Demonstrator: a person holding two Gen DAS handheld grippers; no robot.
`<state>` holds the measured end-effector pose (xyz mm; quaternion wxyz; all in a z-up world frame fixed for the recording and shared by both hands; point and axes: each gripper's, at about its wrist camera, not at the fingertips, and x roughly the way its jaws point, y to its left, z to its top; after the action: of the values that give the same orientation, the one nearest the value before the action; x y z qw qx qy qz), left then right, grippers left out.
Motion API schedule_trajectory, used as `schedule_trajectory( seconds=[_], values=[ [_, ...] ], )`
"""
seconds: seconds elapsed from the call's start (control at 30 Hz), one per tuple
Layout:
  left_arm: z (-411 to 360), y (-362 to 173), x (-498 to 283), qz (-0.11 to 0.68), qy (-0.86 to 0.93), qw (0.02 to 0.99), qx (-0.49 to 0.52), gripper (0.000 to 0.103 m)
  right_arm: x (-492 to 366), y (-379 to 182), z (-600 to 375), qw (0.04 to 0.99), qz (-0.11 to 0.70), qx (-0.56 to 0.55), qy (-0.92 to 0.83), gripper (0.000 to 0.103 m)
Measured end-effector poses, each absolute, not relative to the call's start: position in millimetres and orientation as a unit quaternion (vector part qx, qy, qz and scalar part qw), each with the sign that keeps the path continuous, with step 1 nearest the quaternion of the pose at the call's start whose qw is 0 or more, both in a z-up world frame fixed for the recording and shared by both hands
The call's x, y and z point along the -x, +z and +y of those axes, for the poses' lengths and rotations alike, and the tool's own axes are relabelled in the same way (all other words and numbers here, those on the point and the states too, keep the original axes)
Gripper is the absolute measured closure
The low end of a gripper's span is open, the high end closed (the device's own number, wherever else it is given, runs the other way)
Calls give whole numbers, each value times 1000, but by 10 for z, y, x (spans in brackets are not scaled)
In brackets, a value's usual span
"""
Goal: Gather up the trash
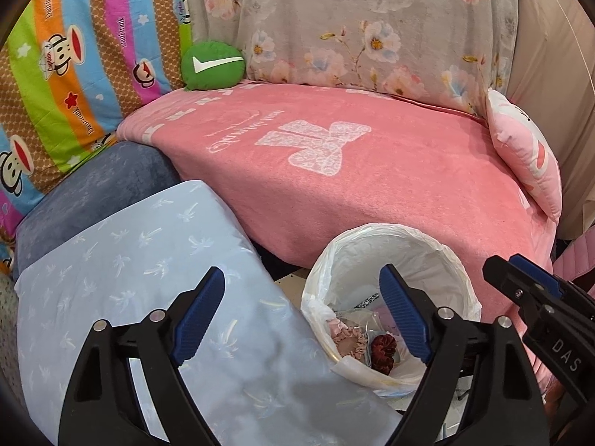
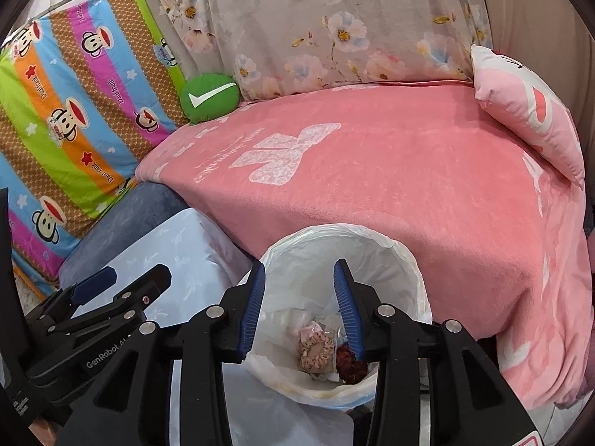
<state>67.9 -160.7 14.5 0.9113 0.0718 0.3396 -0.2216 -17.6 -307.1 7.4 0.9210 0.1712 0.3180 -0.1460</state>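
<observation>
White-lined trash bin [image 2: 375, 256] stood below two empty hand-held grippers beside the pink bed [image 2: 409, 171].

Left hand-held gripper [image 1: 301, 316] was spread wide, the right hand-held gripper [image 2: 299, 310] half spread over scrunchie-like trash [image 2: 316, 353] lying inside, apparently dropped.

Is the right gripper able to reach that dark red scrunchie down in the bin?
Probably yes. The right gripper hangs open over the bin, and the dark red scrunchie lies uncovered on top, with nothing between.

both wrist cams angled down, close over bin [image 1: 390, 297], shared pink bed [image 2: 409, 186]
</observation>
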Motion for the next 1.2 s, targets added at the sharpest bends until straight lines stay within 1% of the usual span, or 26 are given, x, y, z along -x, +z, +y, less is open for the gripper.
schedule_trajectory(
  seconds=[0.1,0.23,0.33,0.5,0.67,0.7,0.77,0.8,0.87,0.9,1.2],
  values=[
    [-1543,144,-632,336,-212,915,-73,17,217,78,-3005,922,324,-153,-146,56],
    [-1480,150,-556,329,-204,919,-80,14,296,68,-2894,923,332,-126,-148,50],
    [-1438,157,-519,326,-197,921,-82,13,355,50,-2855,922,335,-120,-152,45],
    [-1389,157,-459,327,-192,922,-81,10,421,13,-2820,920,342,-116,-152,42],
    [-1371,138,-399,325,-187,922,-90,9,461,-18,-2799,919,346,-114,-150,40],
    [-1367,135,-395,327,-186,922,-90,9,467,-28,-2803,919,347,-113,-149,38],
    [-1360,120,-386,330,-185,921,-89,8,480,-54,-2798,917,352,-113,-150,28],
    [-1356,112,-380,332,-183,921,-89,8,494,-65,-2796,917,352,-114,-149,22],
    [-1350,88,-354,335,-182,920,-90,8,506,-82,-2784,917,353,-112,-150,20],
    [-1348,75,-346,336,-181,920,-90,8,512,-91,-2776,916,354,-111,-150,17],
    [-1350,-28,-306,356,-171,914,-91,7,581,-177,-2734,914,362,-95,-158,14]
  ],
)
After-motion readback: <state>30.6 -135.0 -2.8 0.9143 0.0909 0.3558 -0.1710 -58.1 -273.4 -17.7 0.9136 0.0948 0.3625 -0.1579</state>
